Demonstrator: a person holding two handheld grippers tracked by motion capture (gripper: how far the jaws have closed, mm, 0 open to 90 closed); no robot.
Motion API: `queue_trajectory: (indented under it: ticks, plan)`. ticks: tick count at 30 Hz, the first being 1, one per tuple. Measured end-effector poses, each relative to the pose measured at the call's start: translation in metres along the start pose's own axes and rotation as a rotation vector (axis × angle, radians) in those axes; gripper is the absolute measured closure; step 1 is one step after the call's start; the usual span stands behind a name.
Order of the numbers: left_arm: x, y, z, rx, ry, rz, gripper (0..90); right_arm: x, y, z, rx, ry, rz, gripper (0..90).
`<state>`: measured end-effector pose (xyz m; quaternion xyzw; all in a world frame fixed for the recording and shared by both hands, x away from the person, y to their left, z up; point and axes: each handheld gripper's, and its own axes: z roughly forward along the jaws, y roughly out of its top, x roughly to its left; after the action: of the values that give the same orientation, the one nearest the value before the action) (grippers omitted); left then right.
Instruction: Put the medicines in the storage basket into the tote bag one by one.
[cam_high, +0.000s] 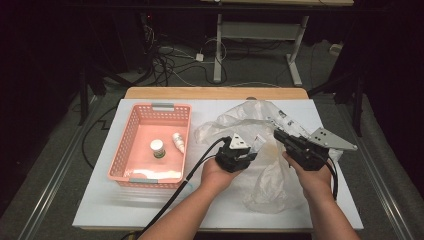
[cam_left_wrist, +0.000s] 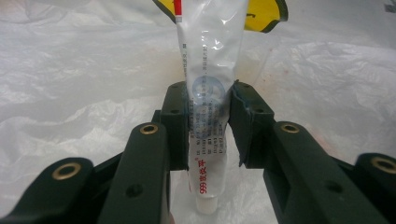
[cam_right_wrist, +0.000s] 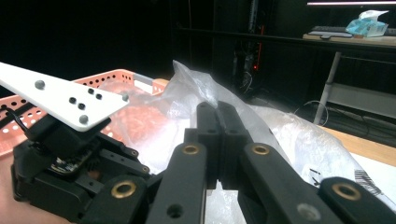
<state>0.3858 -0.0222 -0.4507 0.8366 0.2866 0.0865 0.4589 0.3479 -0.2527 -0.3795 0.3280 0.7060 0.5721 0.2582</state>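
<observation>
Two grippers are working over a crinkly clear plastic bag that sprawls across the right half of the white surface. The left gripper has its jaws clamped on a white tube of ointment, squeezing it around the middle. In the left gripper view the tube runs straight up between the jaws, cap end toward the camera, with red print near the cap and a red stripe at the far end. Something yellow and black sits just past the tube's far end, can't tell what it is. The bag is right underneath all of it.

The right gripper is just beside the left one, over the bag too, and its jaws are pressed together. Looks like a fold of the plastic bag runs up right at the tips in the right gripper view, but I can't tell if it's actually pinched.

Over near the left edge of the surface there's a pink basket with a small white bottle standing in it and a smaller white bottle lying beside that.
</observation>
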Motion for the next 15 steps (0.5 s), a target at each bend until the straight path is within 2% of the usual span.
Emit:
queue_trajectory:
  ticks: [8,14,15]
  plan:
    - [0.001,0.000,0.014,-0.006,0.002,-0.015,67.6,-0.002,0.000,-0.001,-0.009,-0.003,0.001,90.0]
    - [0.002,-0.001,0.026,0.008,0.013,-0.013,67.5,-0.003,0.000,-0.001,-0.011,-0.006,0.005,90.0]
    - [0.002,-0.002,0.029,0.010,0.006,-0.023,67.5,-0.004,0.000,-0.001,-0.012,-0.007,0.003,90.0]
